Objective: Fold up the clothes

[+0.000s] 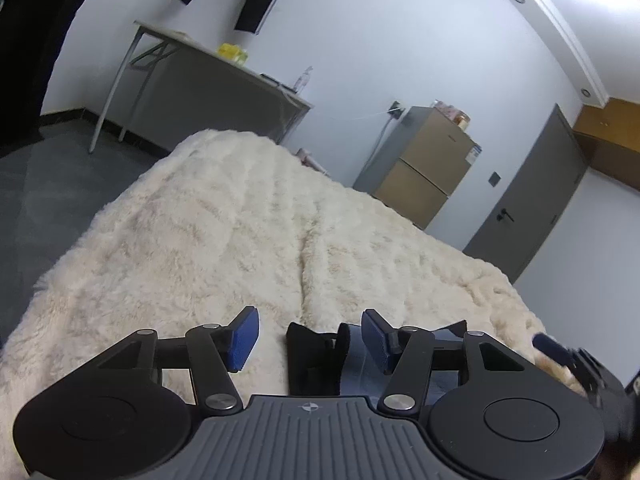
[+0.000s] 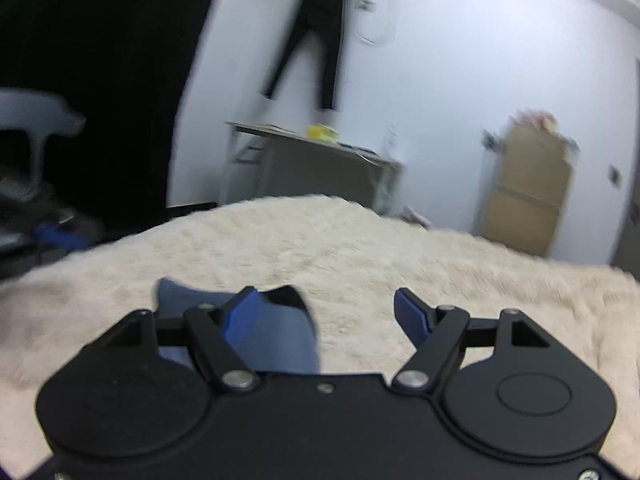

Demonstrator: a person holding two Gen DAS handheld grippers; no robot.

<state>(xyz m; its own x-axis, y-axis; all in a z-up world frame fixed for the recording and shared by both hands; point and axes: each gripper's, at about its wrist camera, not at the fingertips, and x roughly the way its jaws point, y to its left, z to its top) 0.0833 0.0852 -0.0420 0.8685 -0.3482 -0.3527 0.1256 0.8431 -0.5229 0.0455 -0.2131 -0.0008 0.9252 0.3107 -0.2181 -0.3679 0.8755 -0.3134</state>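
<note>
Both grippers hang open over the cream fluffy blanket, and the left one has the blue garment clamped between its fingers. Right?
Not quite. The left gripper is open and clamps nothing; the blue garment lies on the cream blanket below it, per the left wrist view. The right gripper is open too.

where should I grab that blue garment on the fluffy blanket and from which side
Probably the raised dark-lined edge of the blue garment, coming from above. That edge stands up off the cream blanket, giving the jaws something to close around. The left gripper and right gripper are both open.

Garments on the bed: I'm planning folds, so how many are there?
1: a blue-and-black garment lies on the cream blanket just under both open tools; most is hidden behind them.
</note>
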